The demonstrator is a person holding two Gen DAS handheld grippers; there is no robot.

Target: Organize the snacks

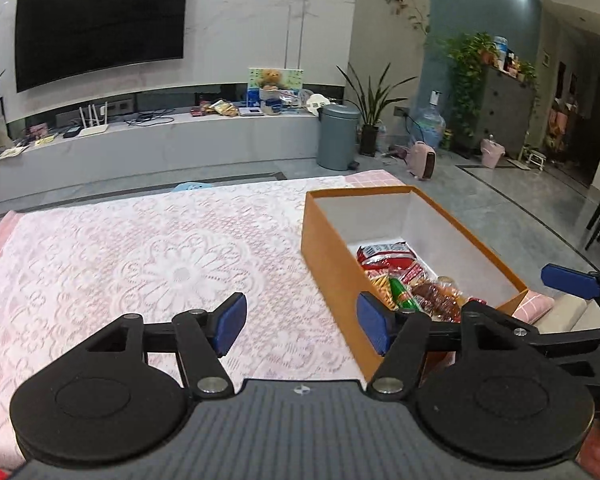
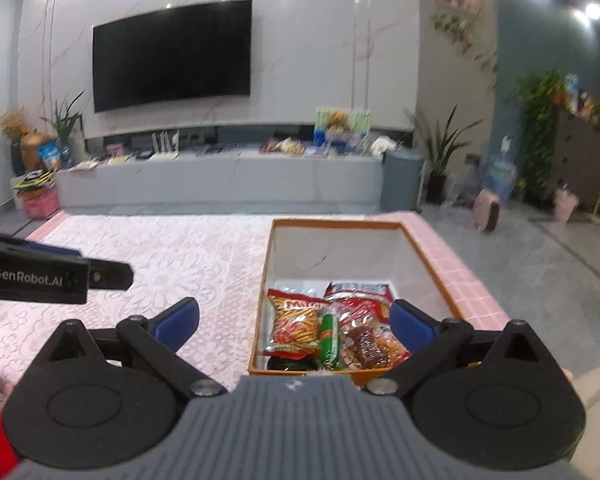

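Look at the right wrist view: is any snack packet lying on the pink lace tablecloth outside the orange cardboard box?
No: the packets all lie inside the box.

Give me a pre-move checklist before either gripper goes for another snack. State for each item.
1. Left gripper empty, jaws wide apart: ok.
2. Right gripper empty, jaws wide apart: ok.
3. Orange box upright on the lace tablecloth: ok.
4. Snack packets lie inside the box, far half bare: ok.
5. Loose snacks left on the tablecloth: none in view; nearest edge hidden, cannot tell.
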